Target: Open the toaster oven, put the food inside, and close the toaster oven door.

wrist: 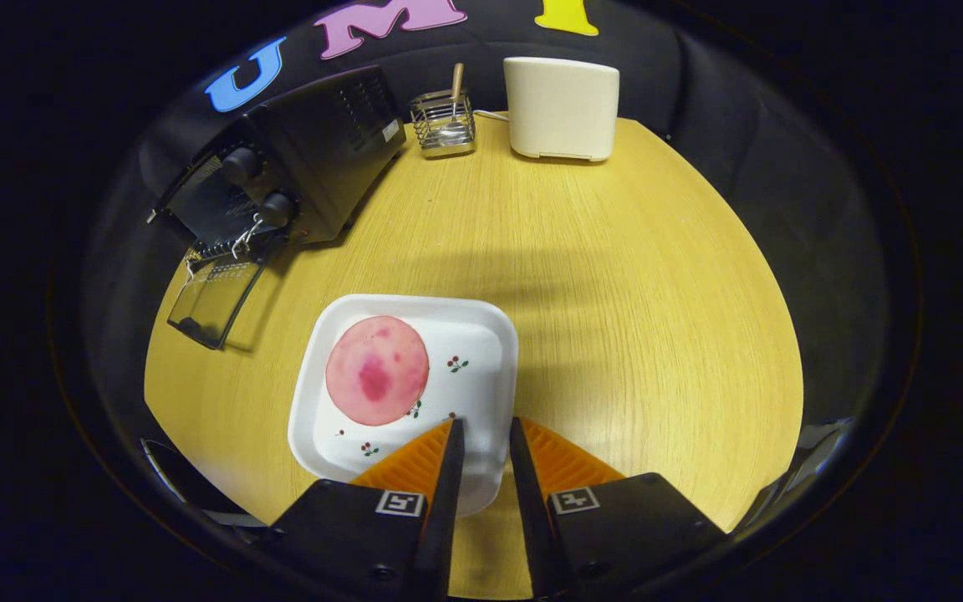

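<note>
Mock kitchen booth: toaster oven [281, 171], utensil caddy [443, 124], wooden table [632, 284].

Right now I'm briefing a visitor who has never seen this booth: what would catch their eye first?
Likely the pink round slice of food on the white square plate, just ahead of the gripper, whose fingers stand slightly apart over the plate's near rim, holding nothing. Next, the black toaster oven beyond the plate, its glass door already dropped open onto the wooden table.
</note>
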